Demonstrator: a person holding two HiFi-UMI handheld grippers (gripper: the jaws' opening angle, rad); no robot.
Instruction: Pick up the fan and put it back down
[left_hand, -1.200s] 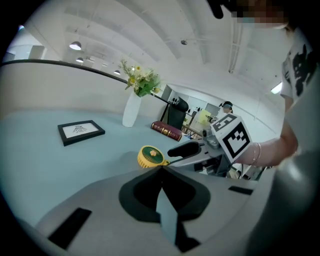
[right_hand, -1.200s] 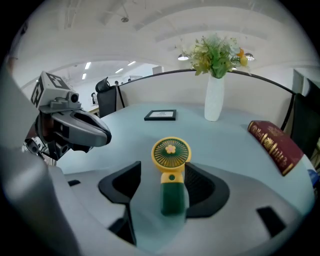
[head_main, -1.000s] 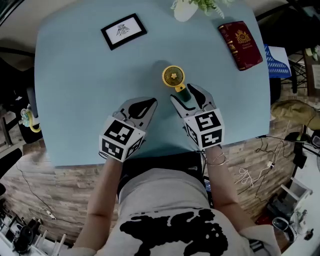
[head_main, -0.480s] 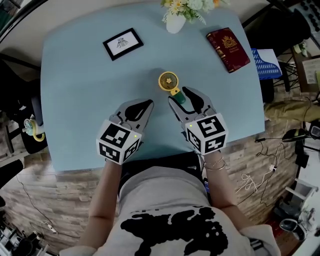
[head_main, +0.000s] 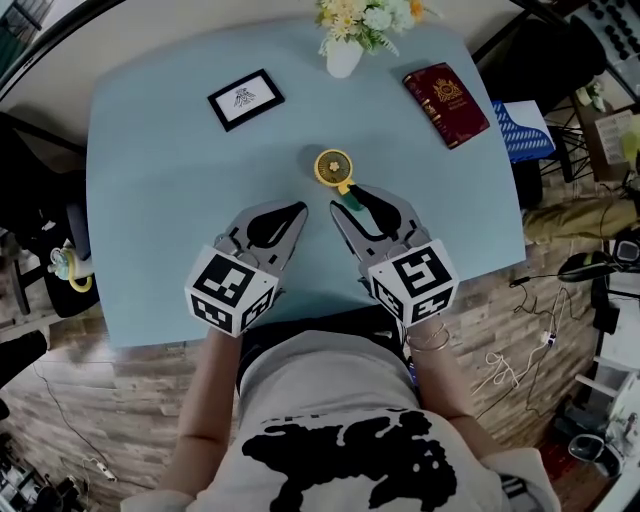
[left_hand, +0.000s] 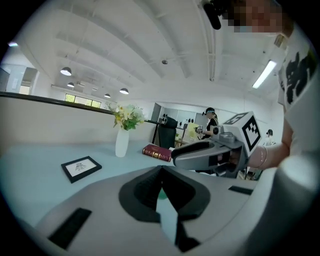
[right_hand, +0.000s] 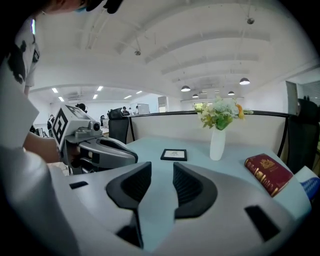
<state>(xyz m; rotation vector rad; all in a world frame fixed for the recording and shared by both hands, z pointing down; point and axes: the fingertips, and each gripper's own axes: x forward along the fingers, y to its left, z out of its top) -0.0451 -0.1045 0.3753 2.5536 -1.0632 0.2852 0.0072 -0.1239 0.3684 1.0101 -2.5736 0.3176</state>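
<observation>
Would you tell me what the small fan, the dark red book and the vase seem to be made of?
The fan looks like moulded plastic: even matt yellow head, green handle. The book seems bound in leather-like or coated board: dark red with gilt stamping. The vase looks like smooth white ceramic, possibly plastic; the sheen is too faint to tell.

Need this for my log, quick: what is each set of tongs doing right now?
Left tongs: closed, empty.
Right tongs: open, have just been closing, nothing between them; the fan is not held.
</observation>
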